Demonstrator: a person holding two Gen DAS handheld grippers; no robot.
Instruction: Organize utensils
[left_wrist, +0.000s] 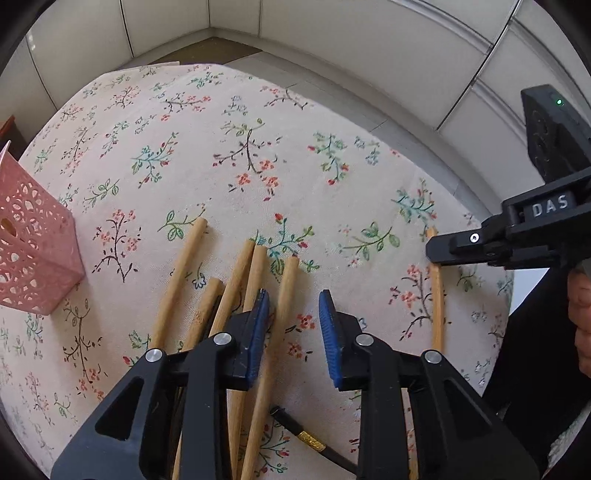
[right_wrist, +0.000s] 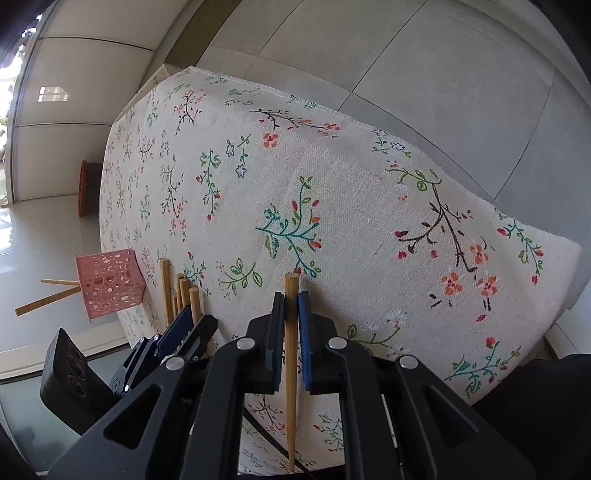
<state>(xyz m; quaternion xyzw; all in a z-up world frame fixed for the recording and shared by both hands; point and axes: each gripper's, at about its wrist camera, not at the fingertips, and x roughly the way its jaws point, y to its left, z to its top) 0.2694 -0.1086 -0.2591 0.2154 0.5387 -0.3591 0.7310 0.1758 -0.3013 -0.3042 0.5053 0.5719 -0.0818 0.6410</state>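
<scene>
Several wooden chopsticks (left_wrist: 183, 273) lie side by side on the floral tablecloth (left_wrist: 240, 122). My left gripper (left_wrist: 294, 299) points down over them, open. The rightmost stick of the bunch (left_wrist: 286, 280) lies between its blue pads, close to the left pad and apart from the right one. My right gripper (right_wrist: 291, 295) is shut on a single wooden chopstick (right_wrist: 291, 354), whose thick end pokes out beyond the pads; in the left wrist view this gripper (left_wrist: 434, 251) sits at the right over the same chopstick (left_wrist: 437, 306). A pink perforated basket (left_wrist: 33, 251) stands at the left.
A black chopstick with a gold band (left_wrist: 310, 439) lies under the left gripper. Two wooden sticks (right_wrist: 51, 295) poke out of the pink basket (right_wrist: 110, 286). The table's cloth edge (right_wrist: 406, 147) drops to a grey tiled floor. A person's hand (left_wrist: 580, 314) shows at the right.
</scene>
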